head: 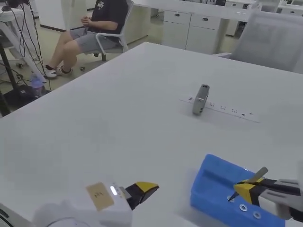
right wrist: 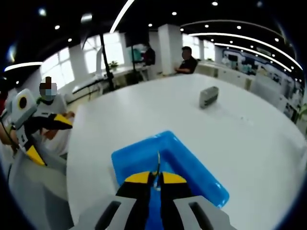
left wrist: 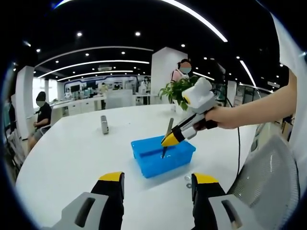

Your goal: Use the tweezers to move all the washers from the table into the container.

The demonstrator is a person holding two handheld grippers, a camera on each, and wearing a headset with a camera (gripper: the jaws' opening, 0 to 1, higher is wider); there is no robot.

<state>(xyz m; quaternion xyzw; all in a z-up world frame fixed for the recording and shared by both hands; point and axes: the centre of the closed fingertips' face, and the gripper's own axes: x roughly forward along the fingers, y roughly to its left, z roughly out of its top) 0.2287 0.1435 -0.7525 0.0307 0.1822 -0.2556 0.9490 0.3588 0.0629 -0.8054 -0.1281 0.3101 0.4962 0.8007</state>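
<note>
left tool (left wrist: 158, 178) spread | right tool (right wrist: 154, 176) pinching tweezers (left wrist: 168, 132) over blue container (left wrist: 163, 167) | white table (head: 118, 127) | office, seated person (head: 90, 28)

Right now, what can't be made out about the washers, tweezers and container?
Tweezers tip, left gripper view: too small to tell whether it holds a washer; in the right gripper view it is lost between the jaws of the right gripper.
Container floor, left gripper view: hidden by its near wall.
Washers on the table, left gripper view: too small to count surely.
</note>
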